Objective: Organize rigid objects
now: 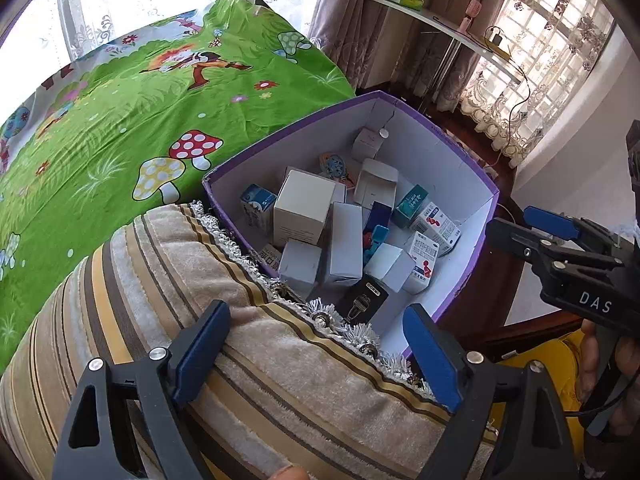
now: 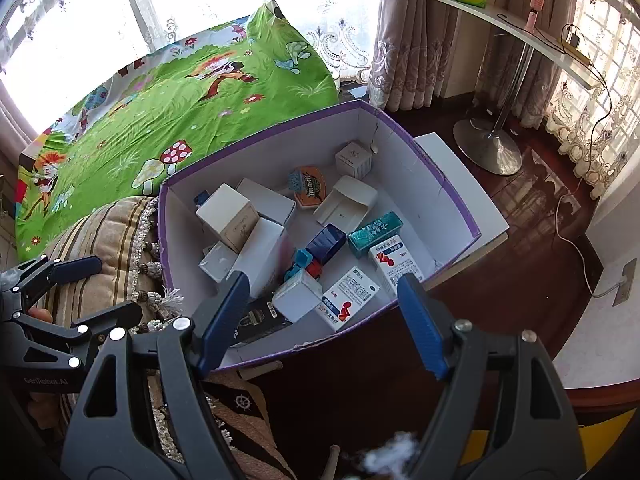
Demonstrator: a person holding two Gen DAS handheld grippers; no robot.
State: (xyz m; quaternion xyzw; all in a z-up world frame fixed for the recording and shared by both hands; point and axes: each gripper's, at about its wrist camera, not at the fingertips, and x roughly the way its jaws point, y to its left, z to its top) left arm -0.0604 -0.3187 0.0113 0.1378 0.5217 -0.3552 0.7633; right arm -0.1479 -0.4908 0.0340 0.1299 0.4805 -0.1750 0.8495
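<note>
Both the left gripper (image 1: 316, 354) and right gripper (image 2: 322, 322) are wide and empty. The small boxes (image 2: 348, 298) lie jumbled inside the purple box (image 2: 436, 186); one box near its front wall should be taken squarely.

My bed (image 2: 132, 136) has a green cartoon sheet. At its near edge lies my striped cushion (image 1: 168, 288). The purple box (image 2: 436, 184) sits beside that

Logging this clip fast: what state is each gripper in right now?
Left gripper: open, fingers wide over the striped cushion, holding nothing.
Right gripper: open above the purple box, holding nothing.
</note>
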